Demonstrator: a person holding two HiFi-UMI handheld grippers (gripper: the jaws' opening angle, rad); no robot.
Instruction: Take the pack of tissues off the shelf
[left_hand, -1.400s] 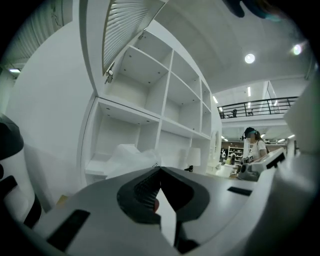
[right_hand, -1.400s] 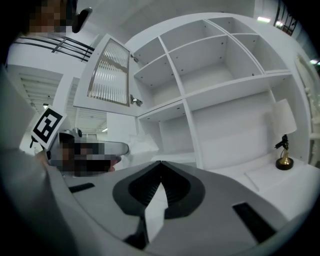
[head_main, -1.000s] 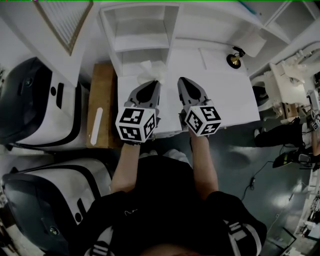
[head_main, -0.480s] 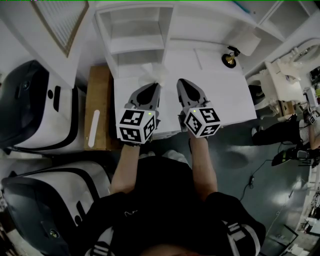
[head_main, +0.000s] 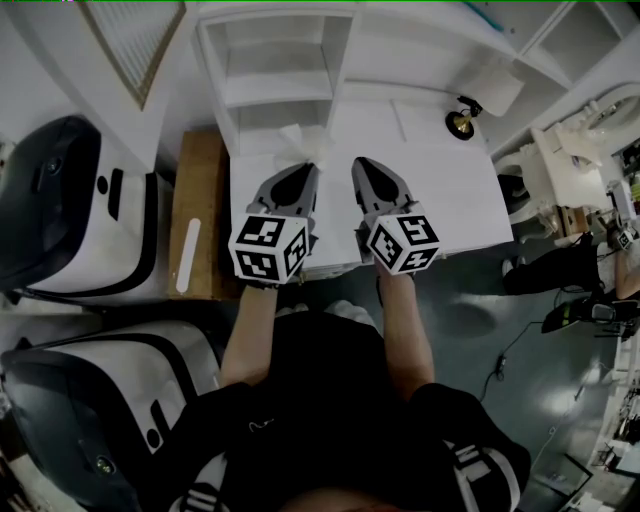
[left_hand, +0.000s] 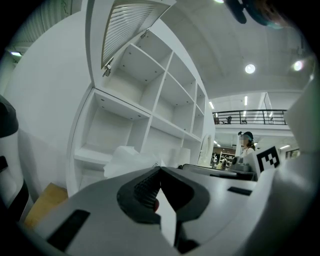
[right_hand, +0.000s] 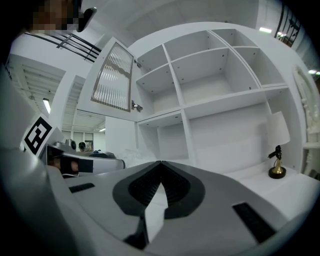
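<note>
Tissue pack (head_main: 297, 142) half hidden past left gripper (head_main: 311, 166), closed empty, right gripper (head_main: 360, 161) closed empty

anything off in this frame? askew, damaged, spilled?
Nothing spilled or broken. Two small things: the tissue pack at the foot of the shelf unit looks crumpled, with a loose sheet sticking up, and the louvred door on the upper compartment hangs open.
</note>
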